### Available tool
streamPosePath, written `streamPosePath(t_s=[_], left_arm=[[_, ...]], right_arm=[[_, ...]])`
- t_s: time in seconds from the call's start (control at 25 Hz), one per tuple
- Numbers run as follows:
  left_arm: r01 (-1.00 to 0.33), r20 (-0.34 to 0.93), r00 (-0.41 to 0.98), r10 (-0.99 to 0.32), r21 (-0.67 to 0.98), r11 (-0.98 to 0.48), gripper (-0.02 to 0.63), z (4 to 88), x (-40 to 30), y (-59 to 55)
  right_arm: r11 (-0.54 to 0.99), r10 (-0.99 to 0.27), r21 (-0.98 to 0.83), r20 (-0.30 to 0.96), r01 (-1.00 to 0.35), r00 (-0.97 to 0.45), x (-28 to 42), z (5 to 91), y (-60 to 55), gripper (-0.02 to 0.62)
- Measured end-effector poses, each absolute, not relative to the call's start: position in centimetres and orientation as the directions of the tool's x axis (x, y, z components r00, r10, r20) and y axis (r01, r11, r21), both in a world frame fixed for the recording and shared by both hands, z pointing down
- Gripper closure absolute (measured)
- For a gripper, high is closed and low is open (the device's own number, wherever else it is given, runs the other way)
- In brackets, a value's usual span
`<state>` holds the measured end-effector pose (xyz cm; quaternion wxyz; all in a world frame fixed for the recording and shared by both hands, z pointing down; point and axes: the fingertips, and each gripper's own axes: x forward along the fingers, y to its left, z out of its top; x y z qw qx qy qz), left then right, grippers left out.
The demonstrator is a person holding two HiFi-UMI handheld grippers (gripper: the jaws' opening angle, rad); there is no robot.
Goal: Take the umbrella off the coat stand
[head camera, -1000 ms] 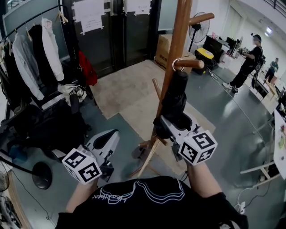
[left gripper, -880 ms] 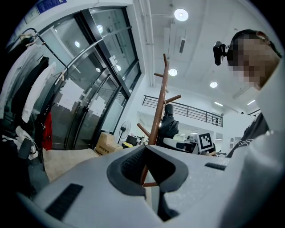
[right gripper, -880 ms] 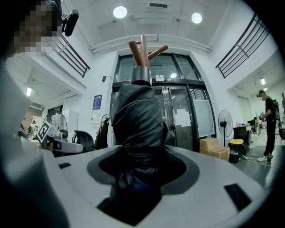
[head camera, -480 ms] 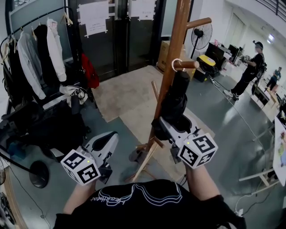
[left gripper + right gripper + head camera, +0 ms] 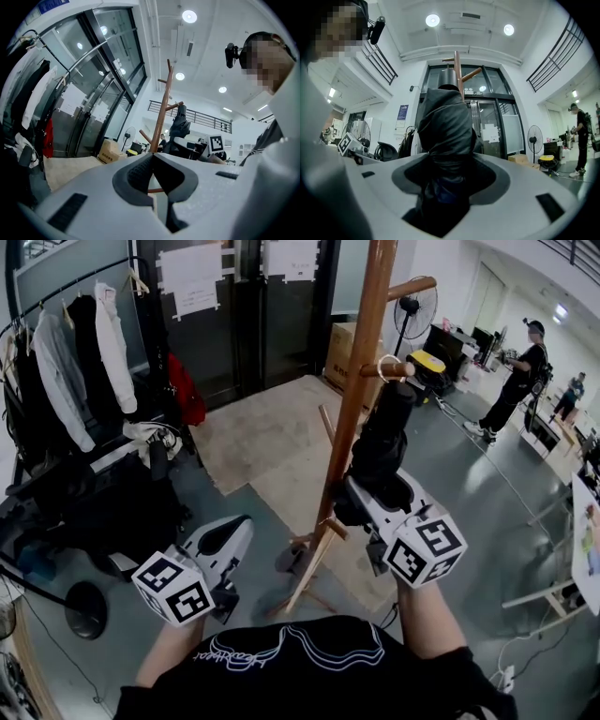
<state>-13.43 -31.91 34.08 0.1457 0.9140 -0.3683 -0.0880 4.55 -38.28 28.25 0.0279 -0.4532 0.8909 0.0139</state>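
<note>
Bright, even light from round ceiling lamps above the coat stand (gripper views fisheye-bent, dark-cornered), all fairly sharp.

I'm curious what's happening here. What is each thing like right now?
Umbrella: folded, loop around a peg.
Right tool: shut on umbrella.
Left tool: shut, empty.
Coat stand: upright.
Coats: hanging.

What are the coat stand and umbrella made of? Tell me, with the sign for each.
The coat stand looks like varnished wood: reddish-brown, smooth, slightly shiny round pole and pegs. The umbrella seems black synthetic fabric, faintly glossy, creased in soft folds.
</note>
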Motion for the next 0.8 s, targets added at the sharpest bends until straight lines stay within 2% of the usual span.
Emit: streamPosePath(t_s=[0.8], left_arm=[[-0.559, -0.082, 0.788, -0.61, 0.319, -0.766, 0.601, 32.0, -15.9, -26.0]], right_arm=[[0.482, -0.874, -0.048, -0.099, -0.875, -0.476, 4.8, 26.2, -28.8, 0.345]])
